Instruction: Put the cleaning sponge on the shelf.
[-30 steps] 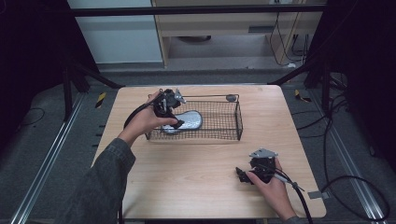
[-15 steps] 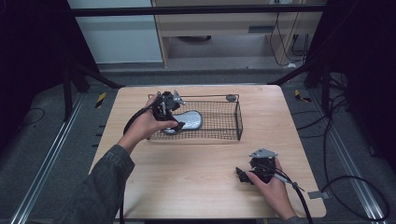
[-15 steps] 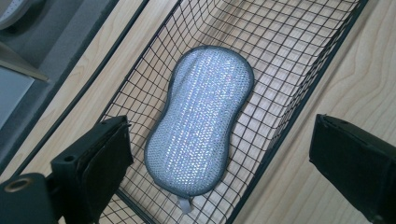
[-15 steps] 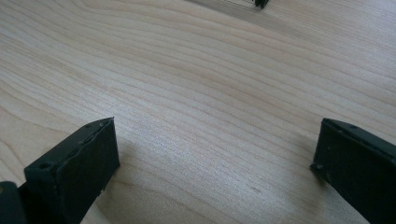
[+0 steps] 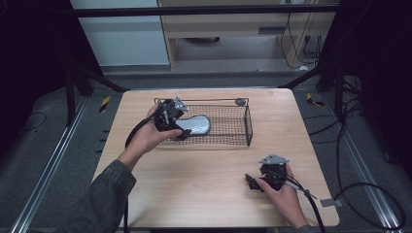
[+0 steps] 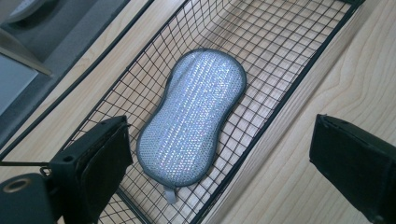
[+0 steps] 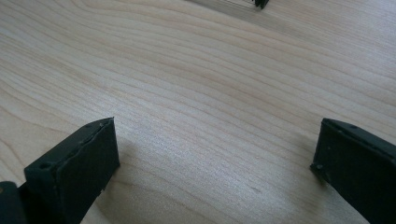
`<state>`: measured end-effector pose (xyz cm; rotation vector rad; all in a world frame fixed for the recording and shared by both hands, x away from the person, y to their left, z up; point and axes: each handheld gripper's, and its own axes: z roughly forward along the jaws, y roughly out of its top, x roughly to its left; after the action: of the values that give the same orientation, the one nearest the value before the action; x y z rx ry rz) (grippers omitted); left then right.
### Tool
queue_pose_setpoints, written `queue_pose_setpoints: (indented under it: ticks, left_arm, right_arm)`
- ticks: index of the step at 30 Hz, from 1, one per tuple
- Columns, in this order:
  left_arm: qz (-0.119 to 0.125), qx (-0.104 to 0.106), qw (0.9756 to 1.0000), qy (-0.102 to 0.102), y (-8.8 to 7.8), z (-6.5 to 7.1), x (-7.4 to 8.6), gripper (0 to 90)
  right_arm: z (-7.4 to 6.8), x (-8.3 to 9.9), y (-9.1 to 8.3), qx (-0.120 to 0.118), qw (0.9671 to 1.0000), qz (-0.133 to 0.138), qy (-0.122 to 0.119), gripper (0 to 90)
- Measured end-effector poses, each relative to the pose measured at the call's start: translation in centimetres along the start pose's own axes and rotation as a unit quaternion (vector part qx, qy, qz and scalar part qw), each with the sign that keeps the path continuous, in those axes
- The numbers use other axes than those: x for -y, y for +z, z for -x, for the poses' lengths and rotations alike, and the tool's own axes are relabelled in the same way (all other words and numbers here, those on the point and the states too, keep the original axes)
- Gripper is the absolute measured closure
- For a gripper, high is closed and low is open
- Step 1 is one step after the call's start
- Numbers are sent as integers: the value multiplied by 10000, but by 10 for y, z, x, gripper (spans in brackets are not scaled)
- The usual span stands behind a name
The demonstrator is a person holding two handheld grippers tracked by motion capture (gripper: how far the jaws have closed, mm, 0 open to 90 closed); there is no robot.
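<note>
The left gripper [image 5: 180,131] hovers with its black jaws apart over a silvery, peanut-shaped scrubbing sponge [image 6: 194,114] (glittery mesh, dark trim) lying flat in a black wire basket [image 5: 248,127]. The right gripper [image 5: 252,183], jaws apart, rests on the pale wooden table [image 5: 204,187].

Wooden table [image 5: 204,194], grey floor [image 5: 58,145], cables [image 5: 369,194]

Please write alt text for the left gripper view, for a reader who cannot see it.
A silver sparkly sponge pad lies flat inside a black wire basket on a wooden table. The left gripper hangs above it, jaws open and empty.
</note>
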<state>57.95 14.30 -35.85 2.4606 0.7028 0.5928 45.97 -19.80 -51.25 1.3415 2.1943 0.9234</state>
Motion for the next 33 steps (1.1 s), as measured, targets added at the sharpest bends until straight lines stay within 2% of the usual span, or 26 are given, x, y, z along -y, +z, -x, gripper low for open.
queue_pose_setpoints:
  ticks: [9,18,33]
  left_arm:
    - [105,-66,9998,-150,-10,10,3,47]
    - [129,-47,9997,-202,-15,17,11,45]
    - [282,-145,9987,-395,-25,19,38,43]
  right_arm:
    - [0,0,0,-2,10000,3,-1,3]
    - [0,0,0,-4,10000,6,-1,4]
    - [0,0,0,-11,10000,18,-13,4]
